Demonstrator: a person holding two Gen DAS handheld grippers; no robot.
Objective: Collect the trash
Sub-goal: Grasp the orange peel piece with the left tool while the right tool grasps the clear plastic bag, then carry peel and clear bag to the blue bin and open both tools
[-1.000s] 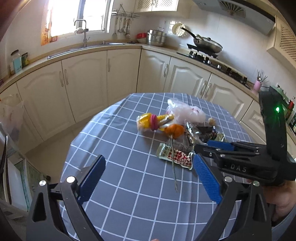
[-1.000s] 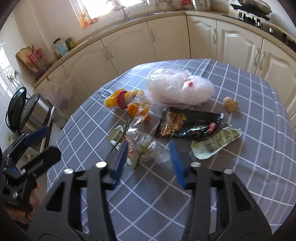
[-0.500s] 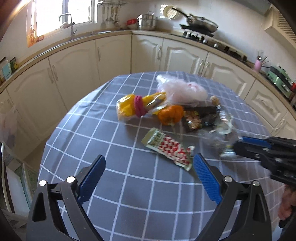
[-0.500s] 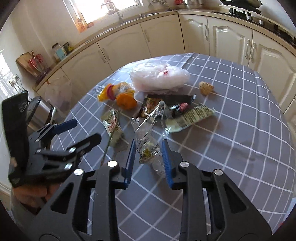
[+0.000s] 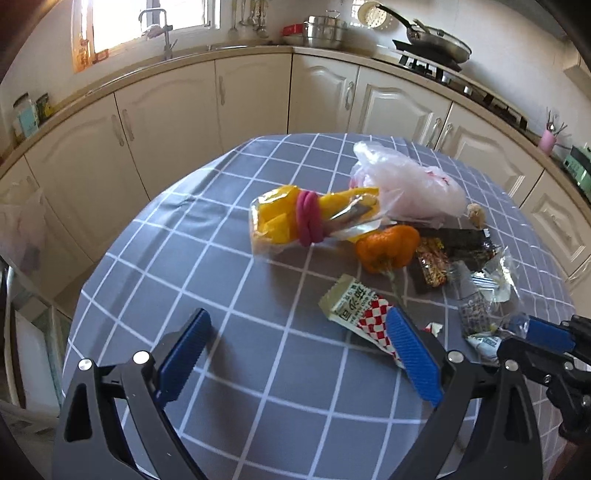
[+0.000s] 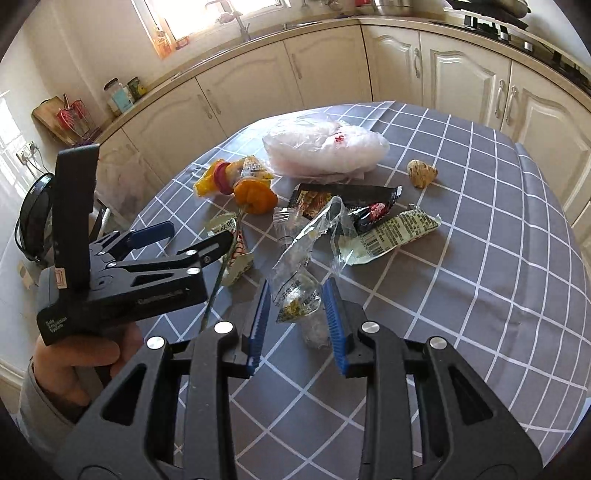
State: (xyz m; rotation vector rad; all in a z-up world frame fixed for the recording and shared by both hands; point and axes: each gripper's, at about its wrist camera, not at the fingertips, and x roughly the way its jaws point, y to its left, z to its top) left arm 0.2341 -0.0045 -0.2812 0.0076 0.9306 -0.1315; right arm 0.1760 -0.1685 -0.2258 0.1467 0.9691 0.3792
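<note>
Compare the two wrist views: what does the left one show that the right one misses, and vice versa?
Left only: the frying pan on the stove.
Right only: the hand holding the left gripper, and the black round object beside the table.
Both: the crumpled clear plastic wrapper between the right gripper fingers, the orange pepper, and the white plastic bag.

Cupboards [image 5: 255, 96]: cream doors, along the curved wall
Window [image 5: 155, 18]: bright sun, tap [image 5: 162, 33] below
Stove [image 5: 428, 62]: pan [image 5: 439, 40] on top
Cloth [image 5: 229, 288]: grey with white squares
</note>
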